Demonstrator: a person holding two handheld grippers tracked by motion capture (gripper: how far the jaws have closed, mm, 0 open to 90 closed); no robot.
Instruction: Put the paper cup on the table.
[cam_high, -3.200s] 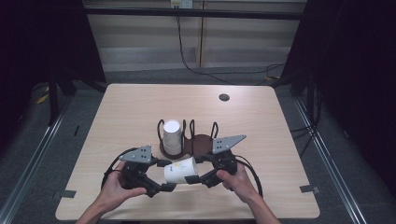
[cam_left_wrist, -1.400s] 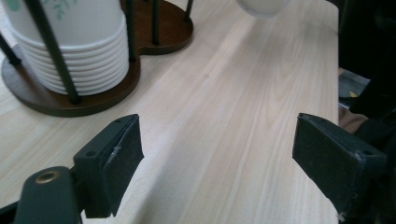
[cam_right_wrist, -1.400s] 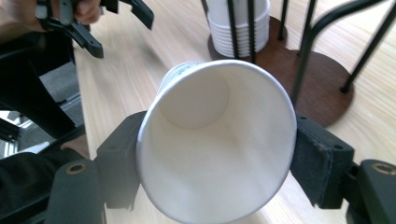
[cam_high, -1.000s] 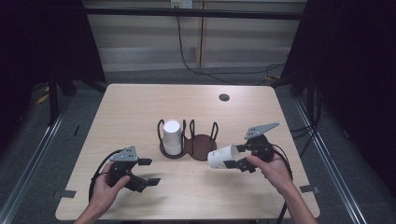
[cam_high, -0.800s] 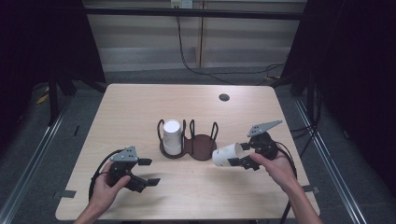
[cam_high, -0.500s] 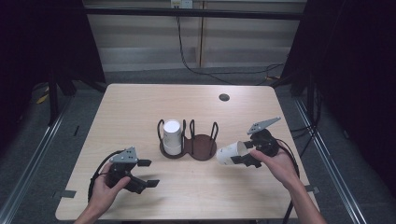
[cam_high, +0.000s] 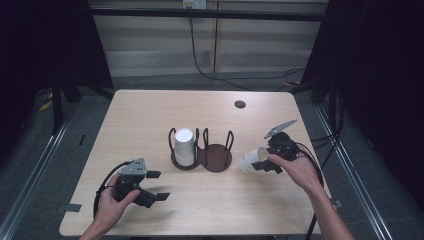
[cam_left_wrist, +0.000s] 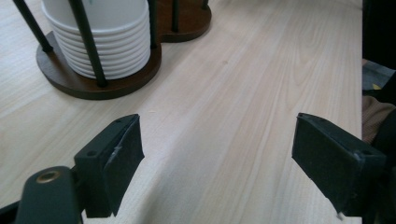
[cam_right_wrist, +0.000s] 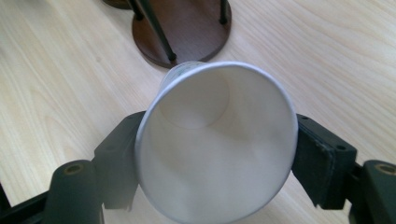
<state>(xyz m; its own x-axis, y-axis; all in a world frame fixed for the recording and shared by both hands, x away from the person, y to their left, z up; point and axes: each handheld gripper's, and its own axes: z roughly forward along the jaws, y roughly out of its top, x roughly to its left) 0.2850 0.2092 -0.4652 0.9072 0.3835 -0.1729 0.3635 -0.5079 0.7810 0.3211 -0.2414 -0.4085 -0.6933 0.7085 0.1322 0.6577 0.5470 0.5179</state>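
Right gripper (cam_right_wrist: 205, 186) has a white paper cup (cam_right_wrist: 217, 140) betw. its jaws, pads pressing both sides, jaws easing open a bit; cup lies on its side, mouth twd the hand, just right of the cup rack (cam_high: 215, 159). Left gripper (cam_left_wrist: 224, 177) wide open w/ nothing in it, over bare table (cam_high: 150, 107) near the stack of cups (cam_high: 183, 146).

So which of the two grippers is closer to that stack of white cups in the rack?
Left. The left gripper sits in front of the stack of cups, slightly to its left. The right gripper, jaws clamped on a single cup, is farther off, beyond the rack's empty half.
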